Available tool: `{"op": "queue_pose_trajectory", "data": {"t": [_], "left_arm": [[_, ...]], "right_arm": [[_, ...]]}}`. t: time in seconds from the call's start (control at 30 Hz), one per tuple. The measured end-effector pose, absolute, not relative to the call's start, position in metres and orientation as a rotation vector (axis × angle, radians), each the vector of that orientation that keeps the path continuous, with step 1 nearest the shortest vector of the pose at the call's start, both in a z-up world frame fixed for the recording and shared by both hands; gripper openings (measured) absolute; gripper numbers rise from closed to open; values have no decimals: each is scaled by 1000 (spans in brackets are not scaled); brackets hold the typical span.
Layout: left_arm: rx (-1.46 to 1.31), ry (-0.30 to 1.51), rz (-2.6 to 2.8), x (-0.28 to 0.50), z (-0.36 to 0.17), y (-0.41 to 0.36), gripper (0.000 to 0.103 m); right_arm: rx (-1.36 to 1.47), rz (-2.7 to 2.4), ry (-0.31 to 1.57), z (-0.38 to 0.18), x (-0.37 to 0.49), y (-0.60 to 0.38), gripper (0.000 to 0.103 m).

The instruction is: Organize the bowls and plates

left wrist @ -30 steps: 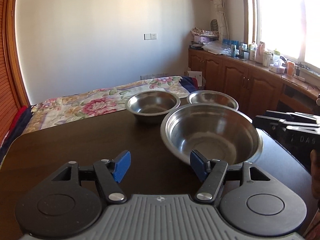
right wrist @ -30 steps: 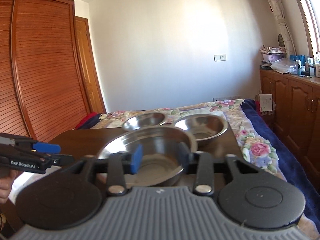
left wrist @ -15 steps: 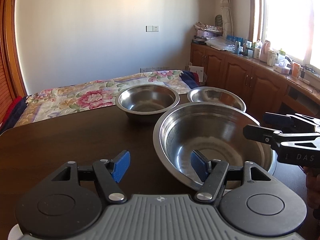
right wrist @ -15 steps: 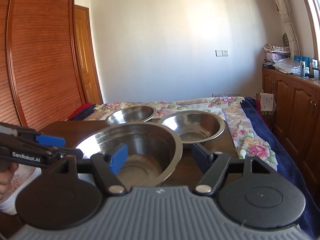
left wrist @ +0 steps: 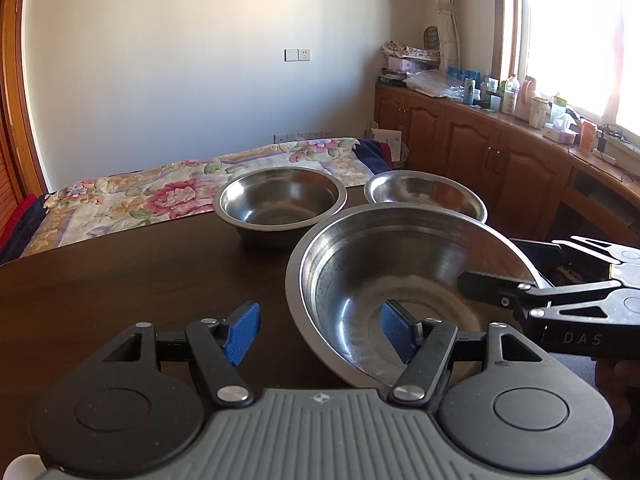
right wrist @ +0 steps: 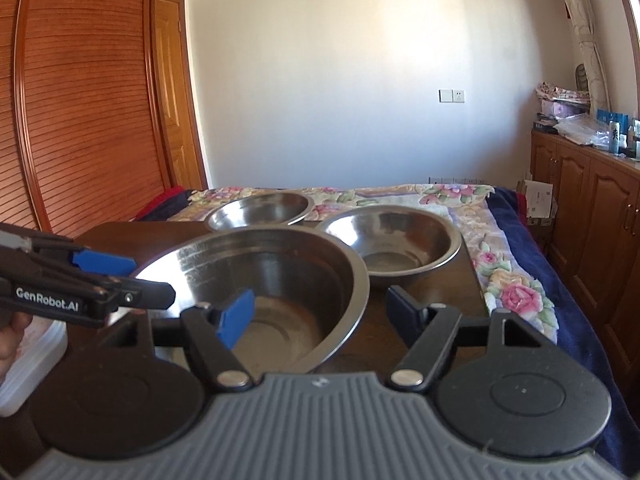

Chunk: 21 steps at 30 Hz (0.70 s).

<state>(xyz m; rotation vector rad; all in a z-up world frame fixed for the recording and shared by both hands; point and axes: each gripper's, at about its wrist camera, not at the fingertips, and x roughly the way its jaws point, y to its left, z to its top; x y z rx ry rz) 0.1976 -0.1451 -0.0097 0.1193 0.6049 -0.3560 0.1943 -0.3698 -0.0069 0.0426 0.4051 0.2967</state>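
Note:
Three steel bowls stand on a dark wooden table. The large bowl is nearest. My left gripper is open and straddles its left rim, with the right pad inside and the left pad outside, neither pressing. My right gripper is open across the bowl's right rim, its left pad inside and its right pad outside. Each gripper shows in the other's view: the right gripper and the left gripper. Behind stand a medium bowl and another bowl.
A bed with a floral cover lies just past the table's far edge. Wooden cabinets topped with bottles run along the right wall. A slatted wardrobe fills the left. A white container sits by a person's hand at the table's left.
Both grippers came in closer to the large bowl and now straddle its rim. The right gripper's jaws went from narrow to wide. The bowls stayed put.

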Motion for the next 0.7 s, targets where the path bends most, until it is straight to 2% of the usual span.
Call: {"op": "queue_pose_trajectory", "data": {"t": [0.37, 0.47, 0.57, 0.7], "left_arm": [[130, 616, -366, 200, -14, -149, 65], [131, 618, -369, 201, -15, -149, 62], [129, 620, -373, 202, -15, -150, 52], [126, 619, -363, 201, -15, -151, 50]], "right_arm": [[41, 308, 419, -8, 198, -369, 71], [39, 311, 423, -8, 198, -369, 64], [40, 306, 423, -8, 199, -369, 56], [38, 291, 429, -9, 200, -369, 43]]}}
